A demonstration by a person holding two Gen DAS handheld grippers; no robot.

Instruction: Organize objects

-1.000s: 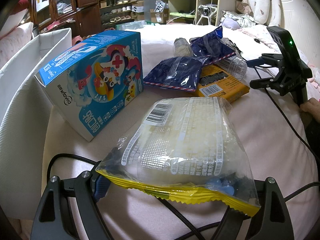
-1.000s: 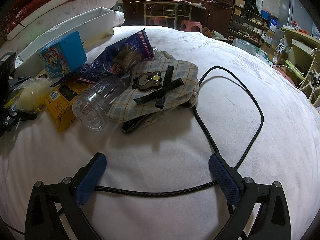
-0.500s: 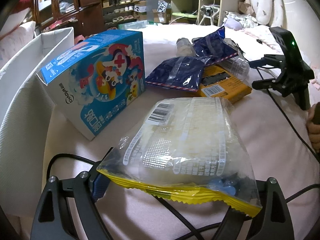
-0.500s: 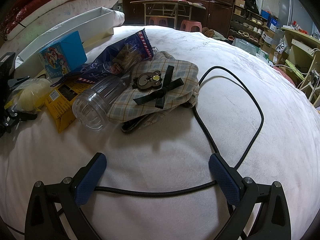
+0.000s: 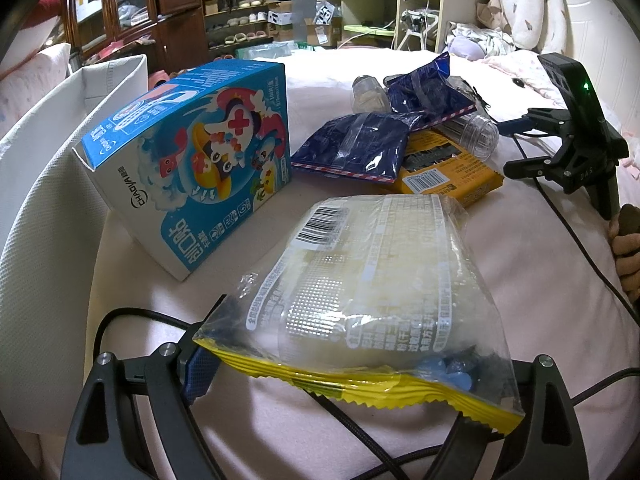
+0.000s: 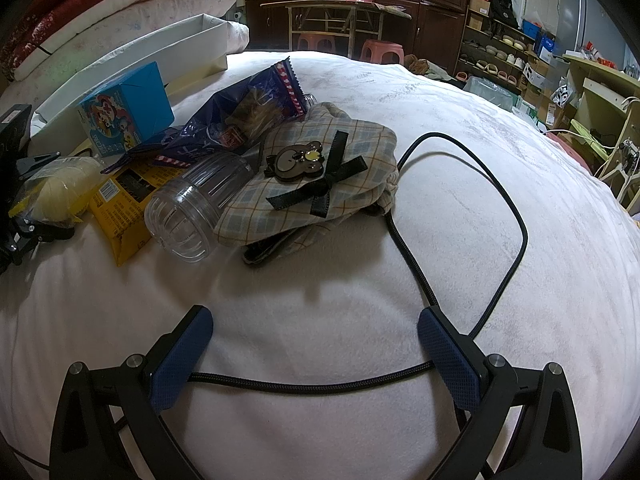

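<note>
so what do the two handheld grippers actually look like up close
Both are matte black plastic frames with silver screw heads. The right gripper has two angled fingers faced with dark blue textured pads. The left gripper shows the same blue padding. A black braided cable trails from each. In the left wrist view, the right one shows a green light.

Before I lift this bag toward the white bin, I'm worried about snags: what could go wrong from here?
1. A black cable runs under the snack bag held in the left gripper; lifting might drag it.
2. A second cable lies across the open right gripper, so closing could pinch it.
3. The clear jar lies on its side against the plaid cloth; a nudge may roll it.
</note>
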